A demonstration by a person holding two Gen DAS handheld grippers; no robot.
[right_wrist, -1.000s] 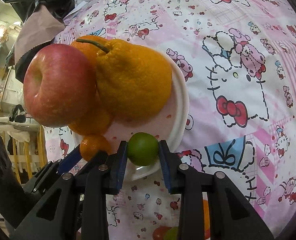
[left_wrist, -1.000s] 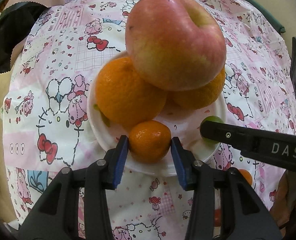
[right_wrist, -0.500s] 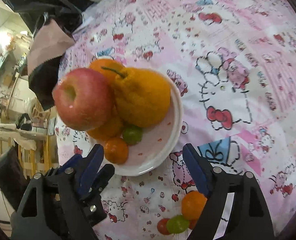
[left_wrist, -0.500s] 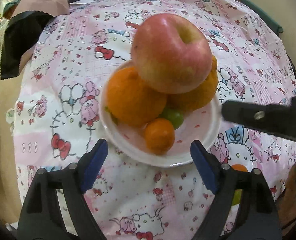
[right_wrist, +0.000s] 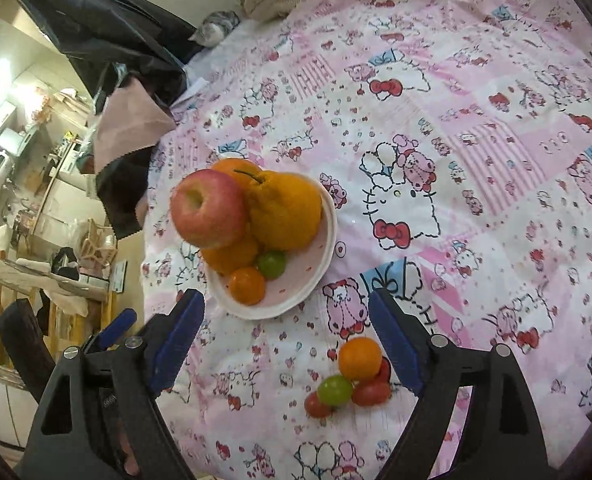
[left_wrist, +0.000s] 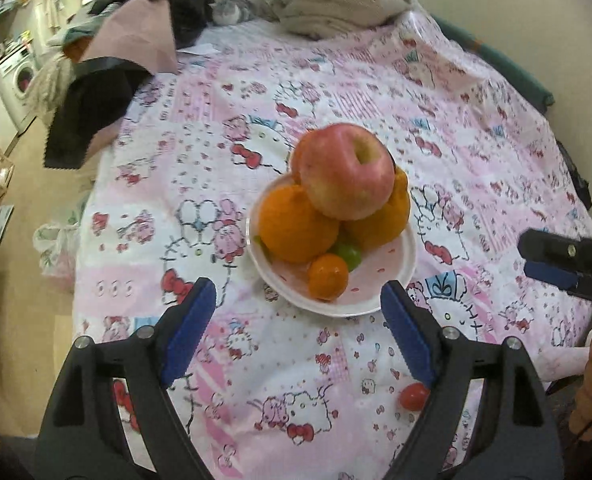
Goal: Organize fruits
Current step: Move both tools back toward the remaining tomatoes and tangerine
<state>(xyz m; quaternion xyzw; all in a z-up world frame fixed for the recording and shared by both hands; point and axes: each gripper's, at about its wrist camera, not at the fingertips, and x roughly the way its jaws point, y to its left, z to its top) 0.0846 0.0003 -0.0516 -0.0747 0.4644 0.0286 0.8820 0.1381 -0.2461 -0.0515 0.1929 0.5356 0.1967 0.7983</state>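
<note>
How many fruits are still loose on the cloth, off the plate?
4 visible: a small orange, a green fruit, and two red ones, clustered near the right fingers. More may hide behind them.

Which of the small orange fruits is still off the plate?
The small orange on the tablecloth, touching the loose green fruit and red ones between the right gripper's fingers. The other small orange lies on the plate, beside a lime.

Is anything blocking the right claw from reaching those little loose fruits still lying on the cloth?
Nothing visible does. The right gripper is open, and the loose fruits lie on bare tablecloth just below its right finger, apart from the plate.
</note>
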